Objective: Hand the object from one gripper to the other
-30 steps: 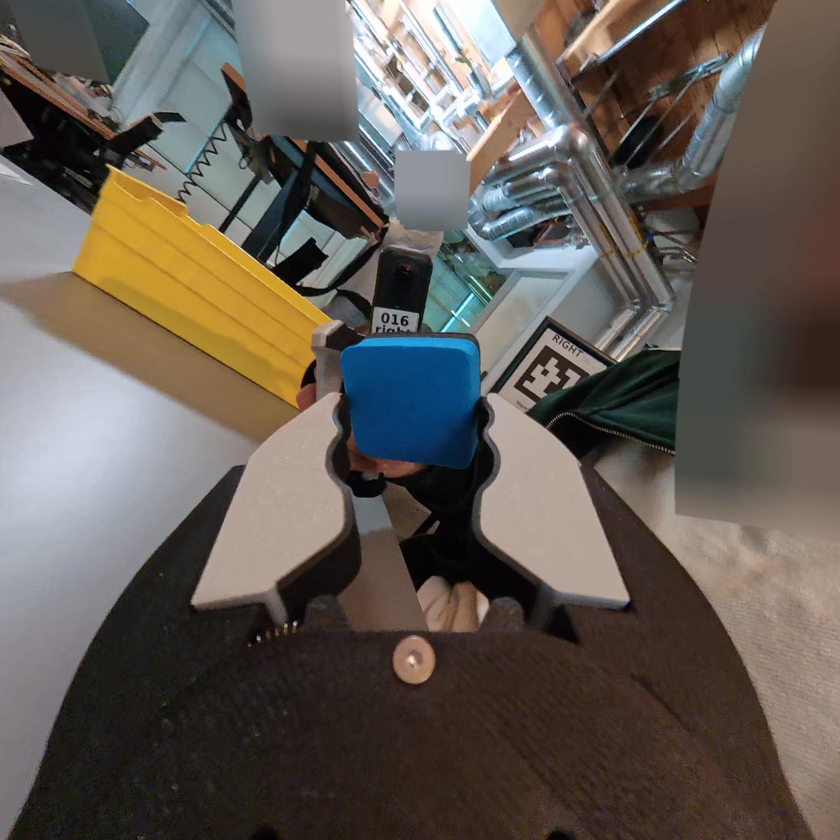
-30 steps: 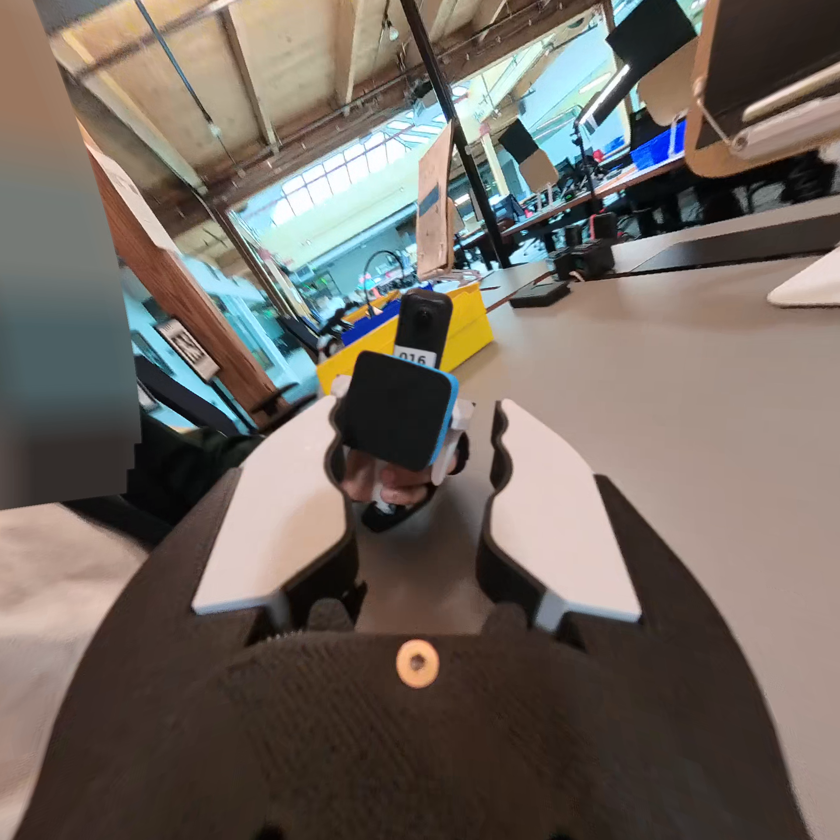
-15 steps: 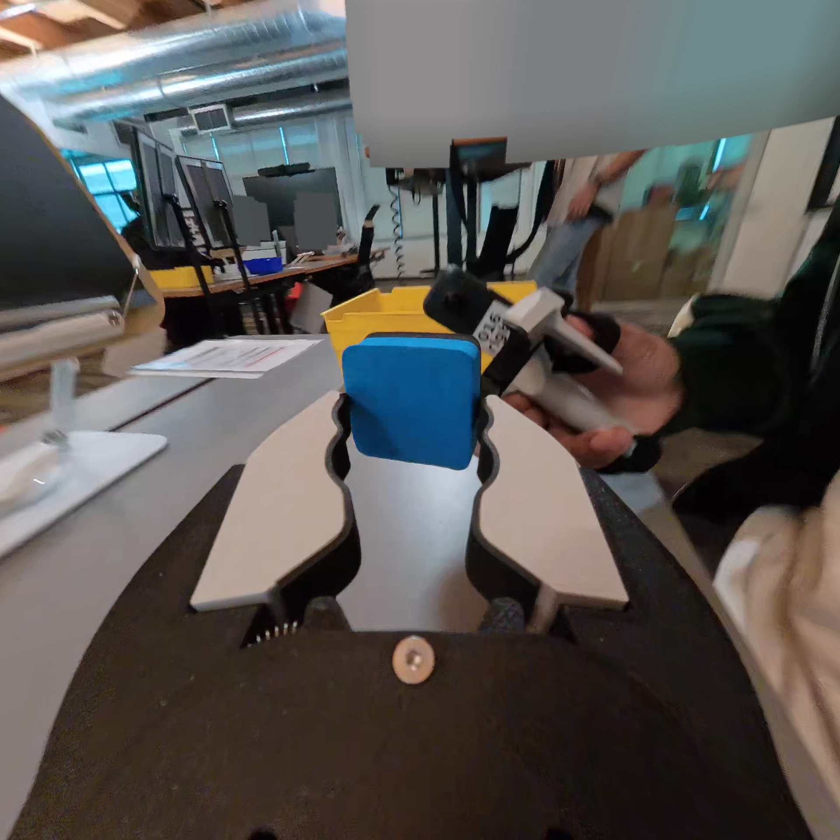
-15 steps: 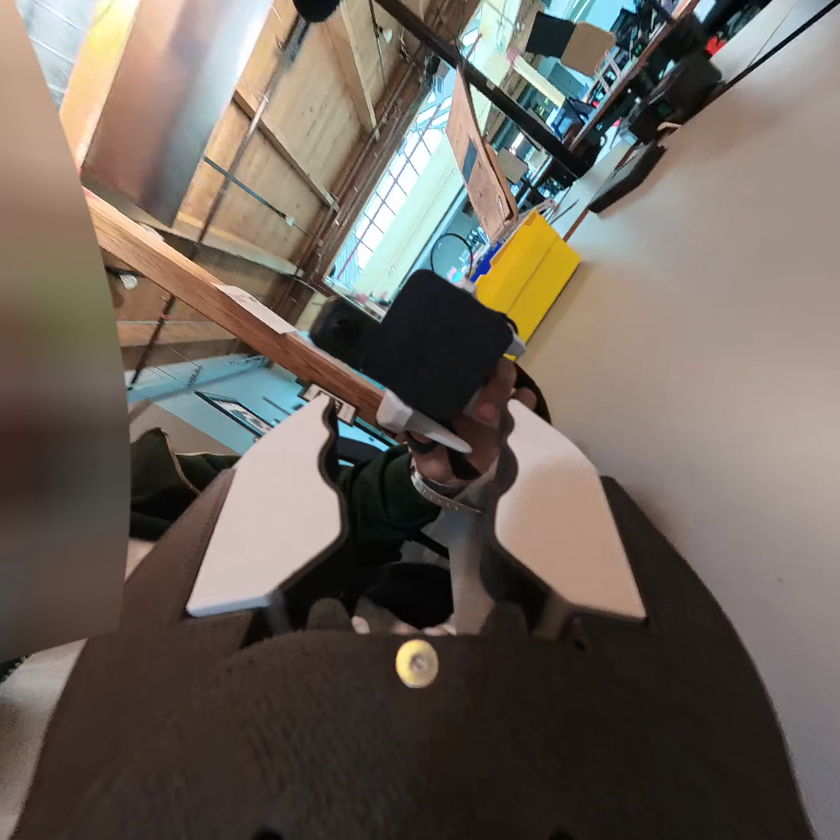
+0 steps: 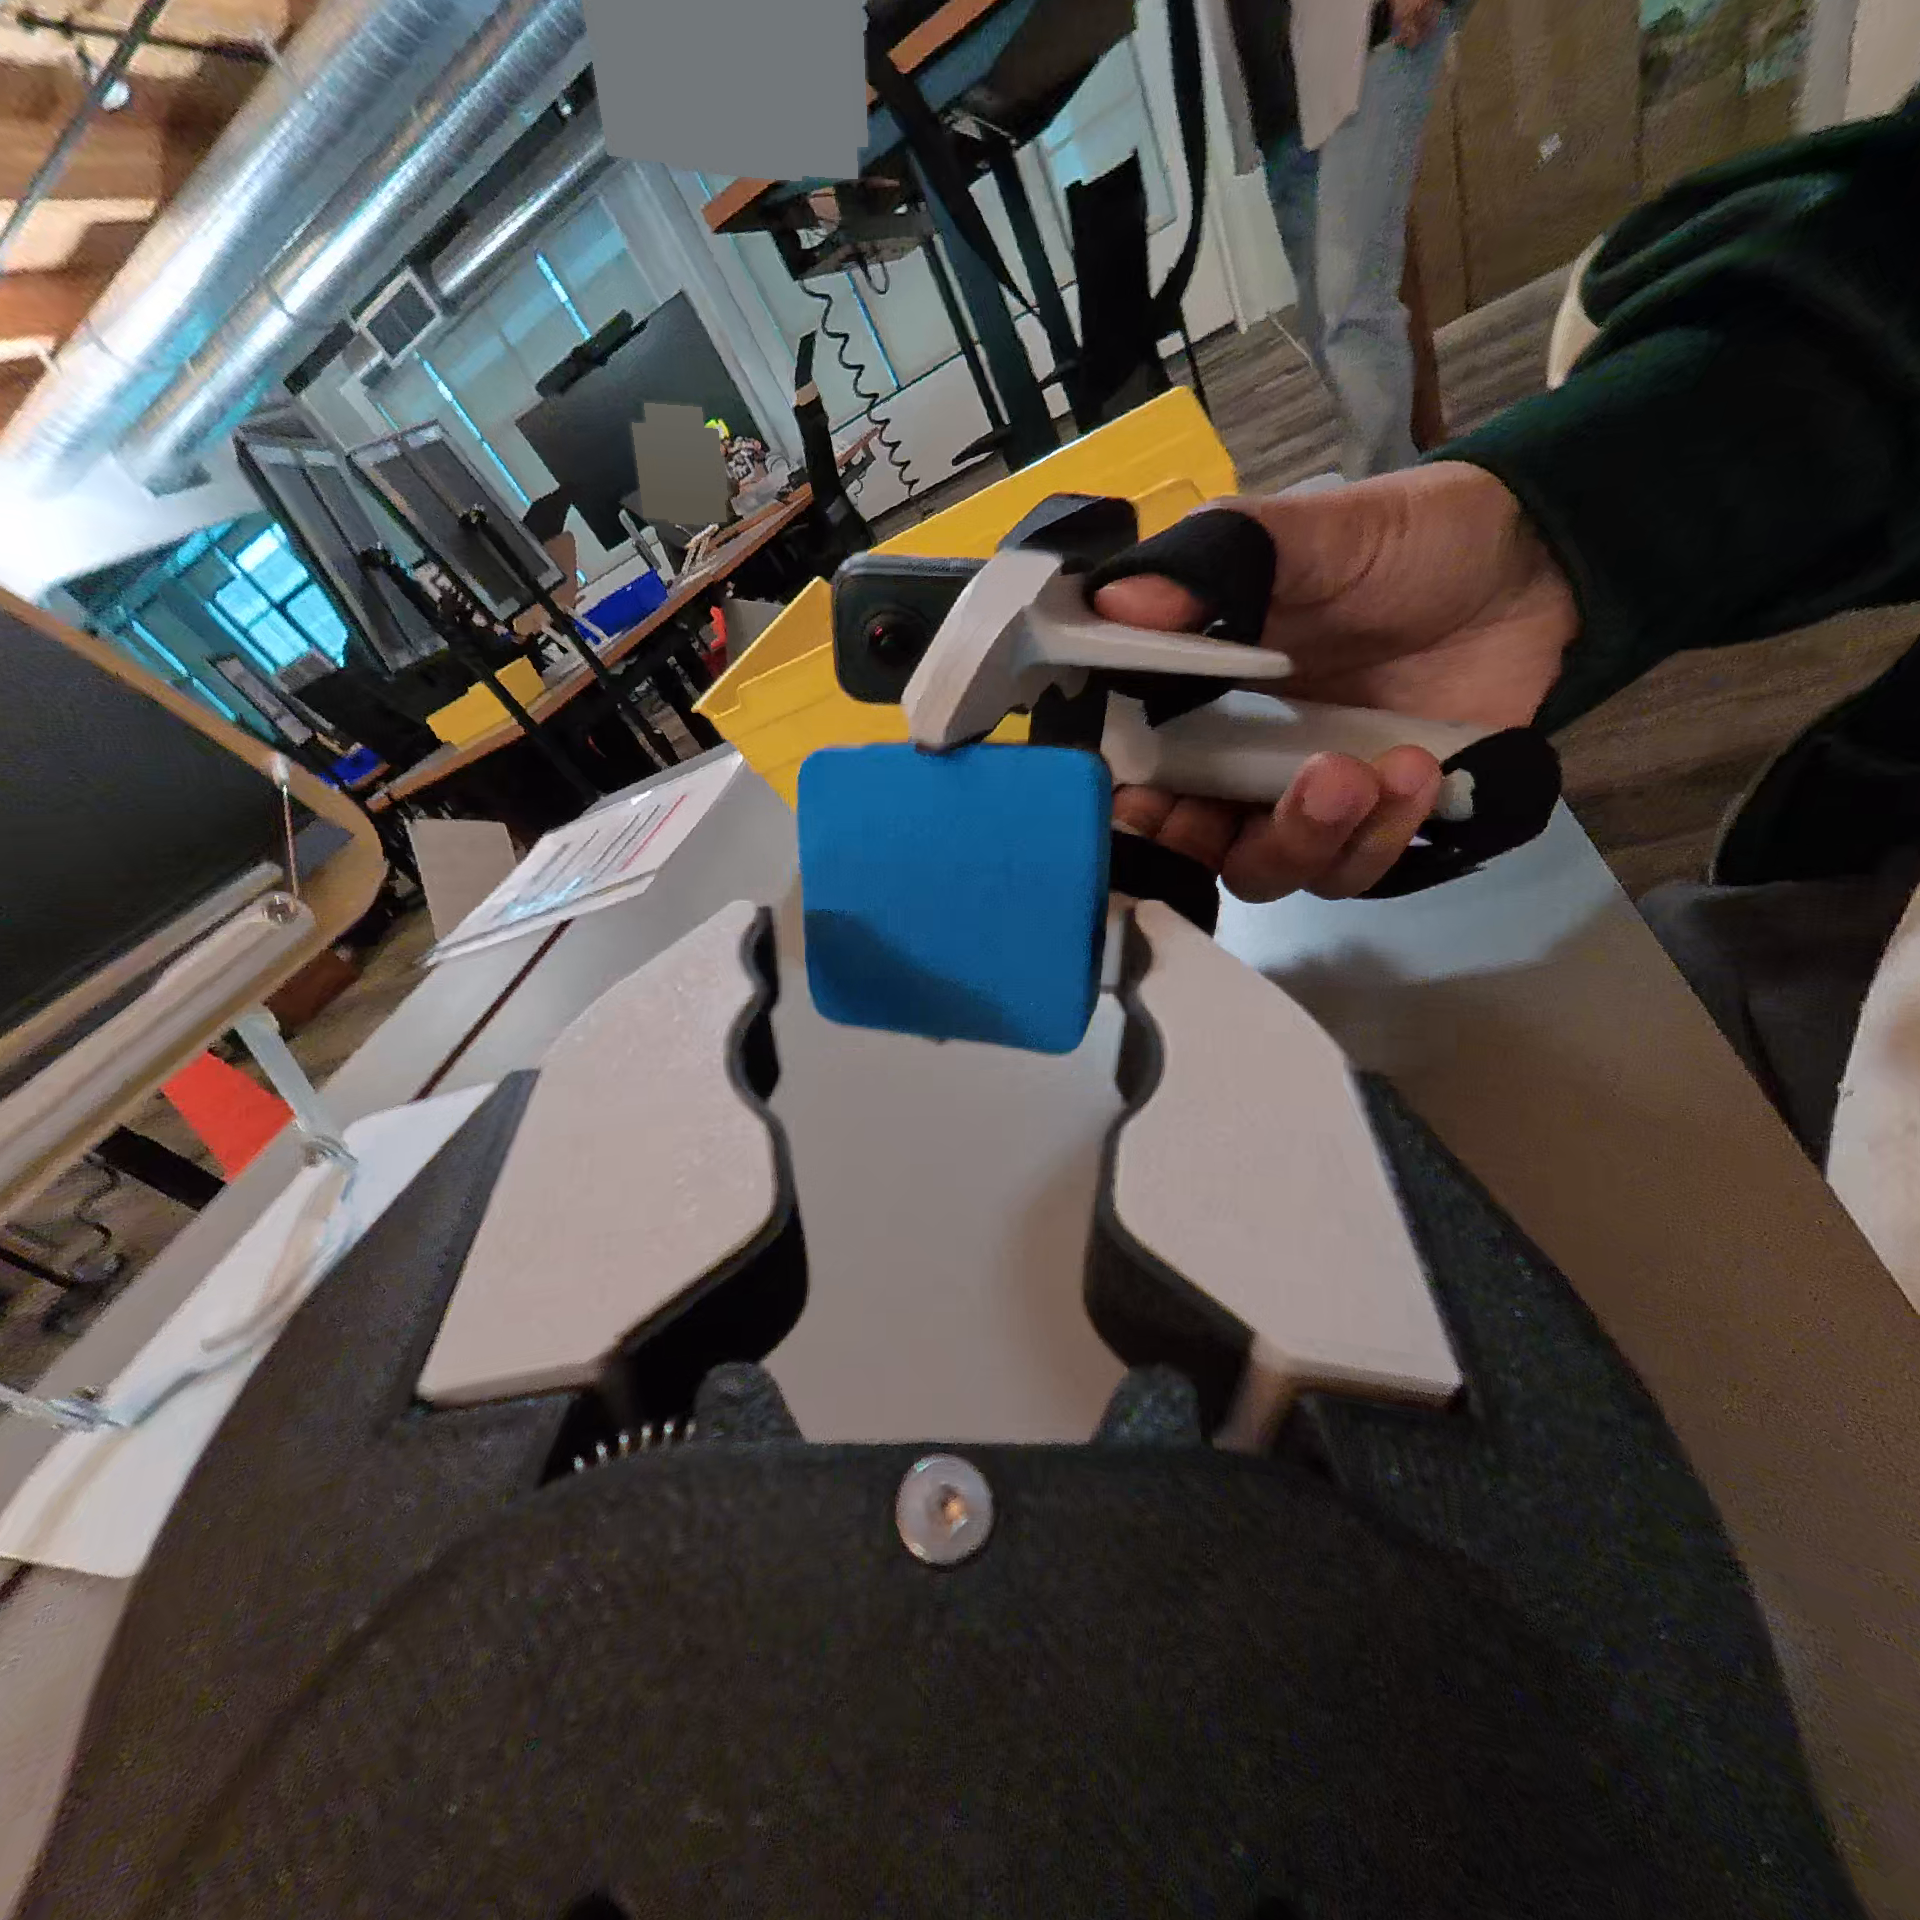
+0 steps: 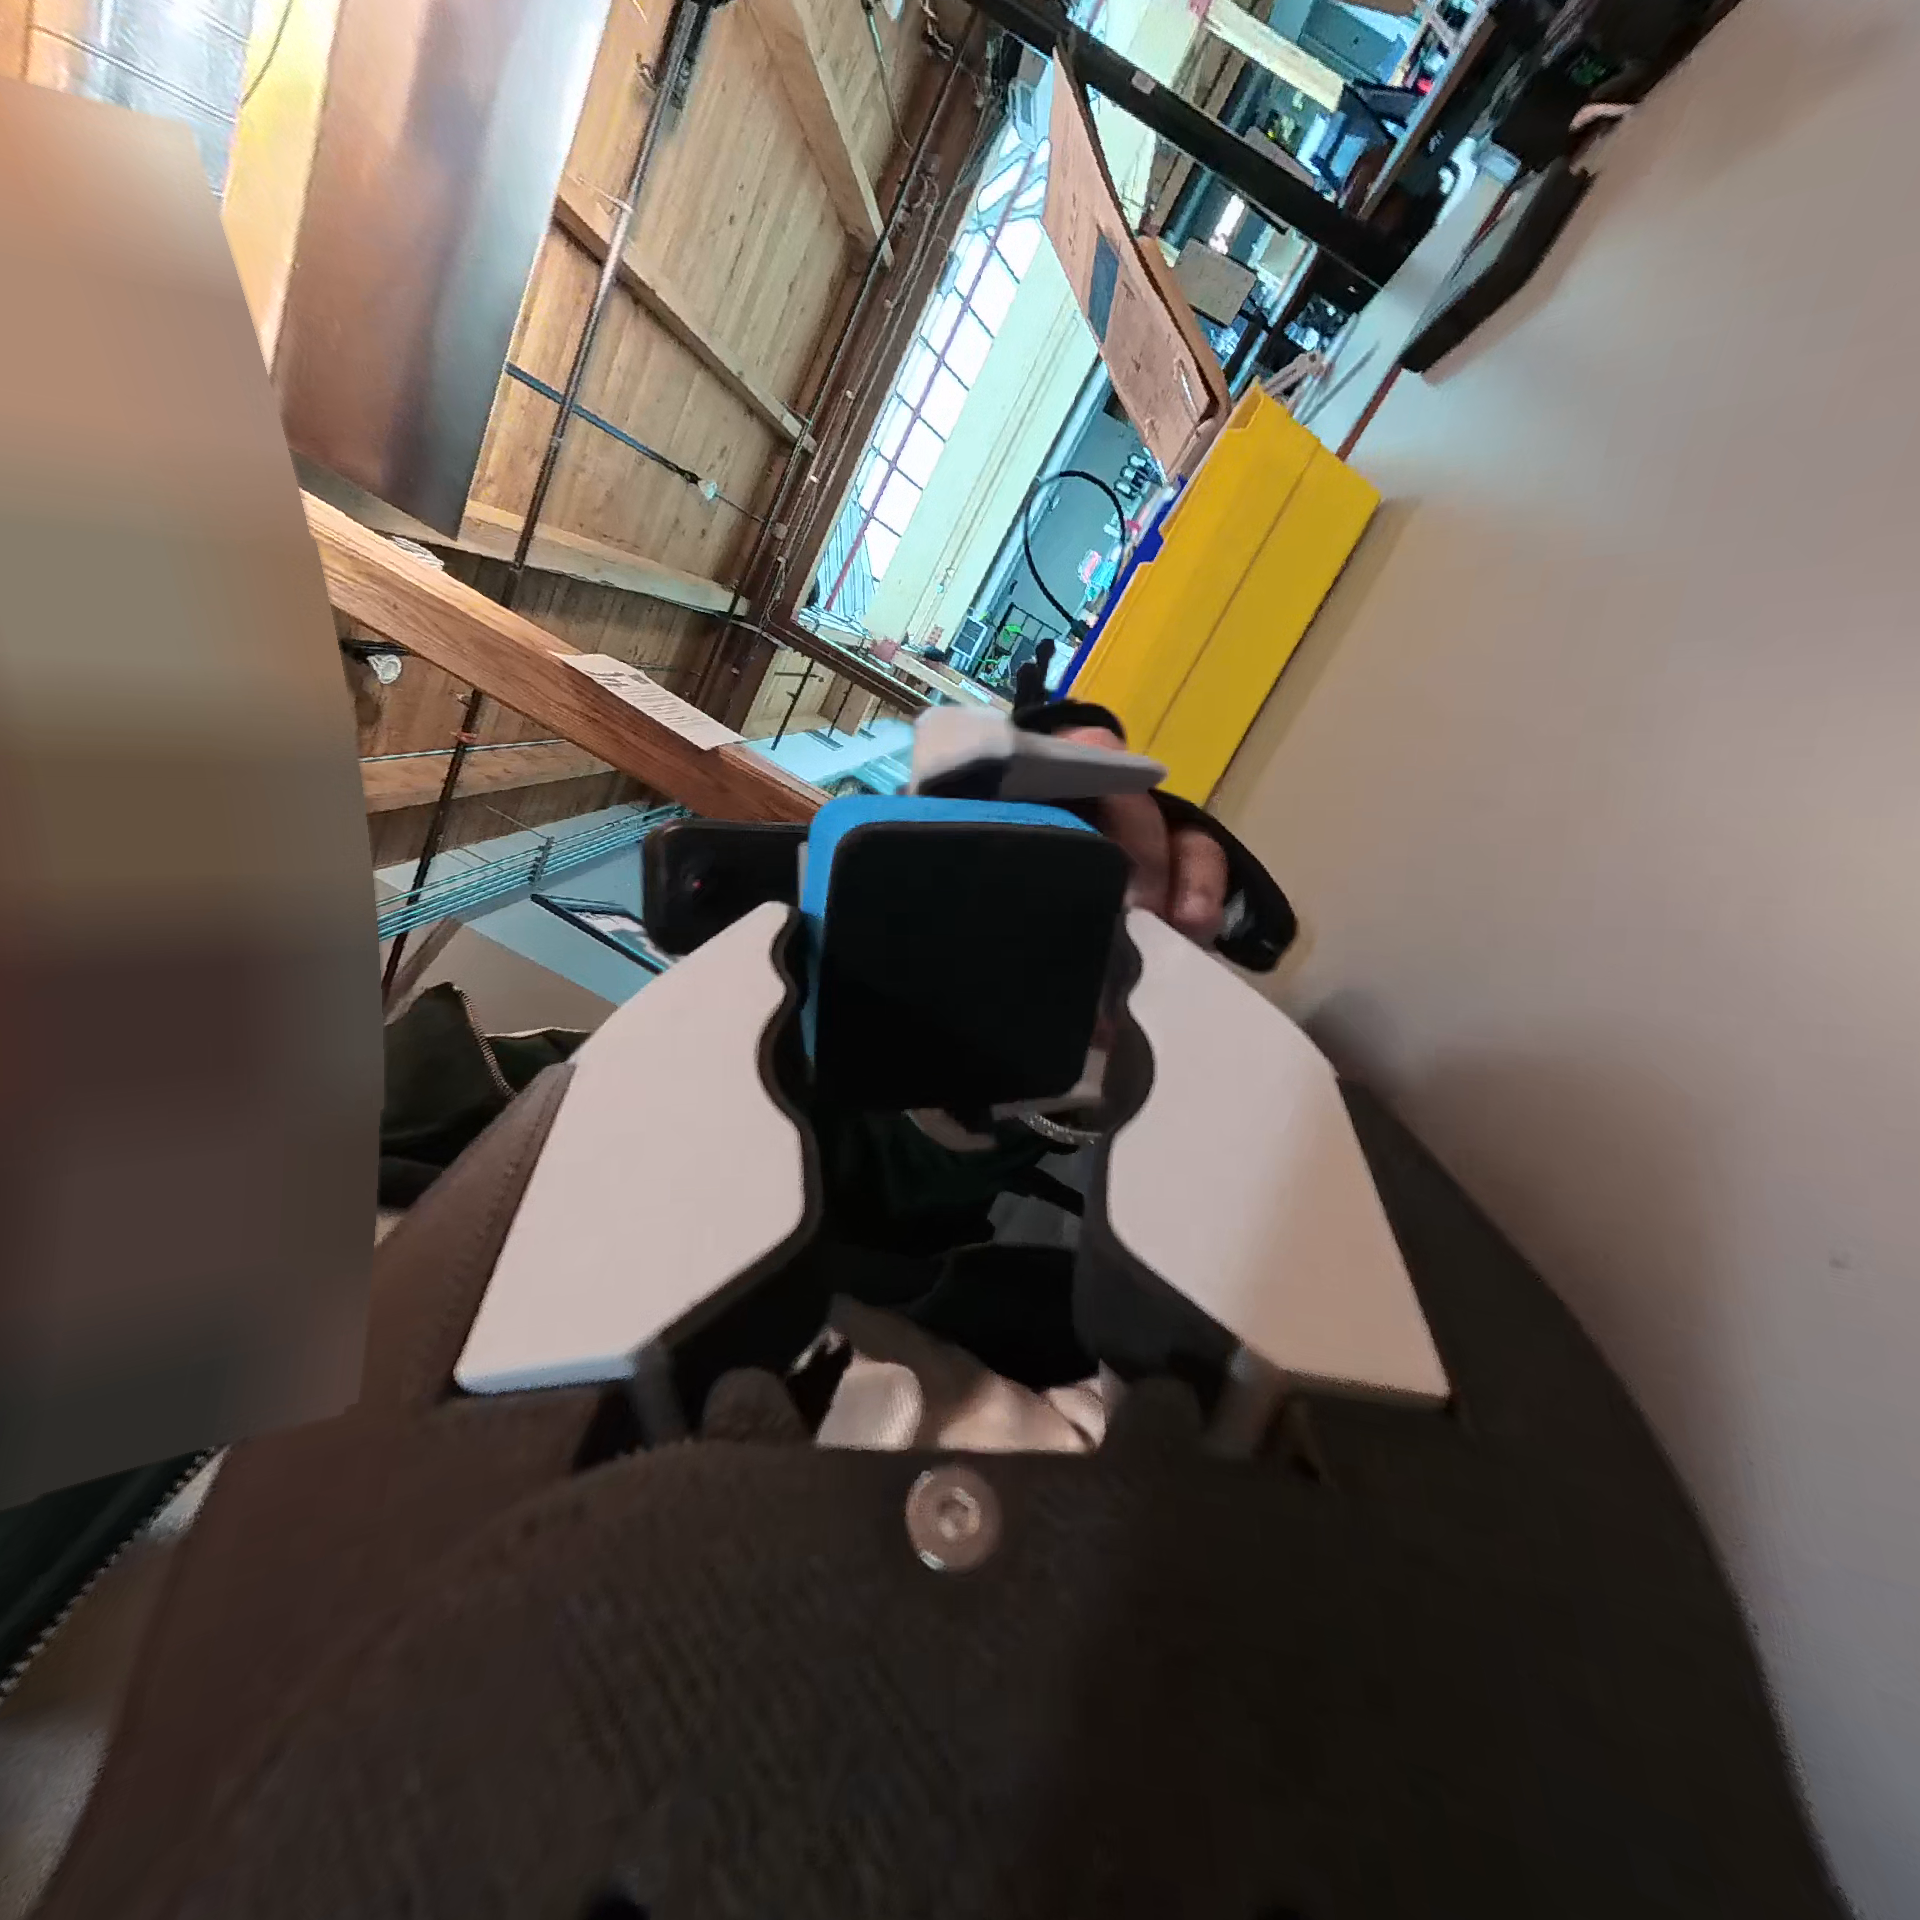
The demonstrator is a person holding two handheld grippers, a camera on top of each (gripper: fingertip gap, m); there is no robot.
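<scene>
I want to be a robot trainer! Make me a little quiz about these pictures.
1. Pick one: the side of the square pad facing the left gripper camera is A) blue, B) red, C) green.
2. True or false: the pad lies flat on the table.
3. Fill in: seen from the right gripper camera, the pad's near side is ____.

Key: 1 A. 2 false, it is held up between gripper fingers. 3 black.

Matt blue foam pad (image 5: 945, 894), smooth grey table (image 5: 1475, 1060), glossy yellow plastic bin (image 6: 1236, 582)
</scene>
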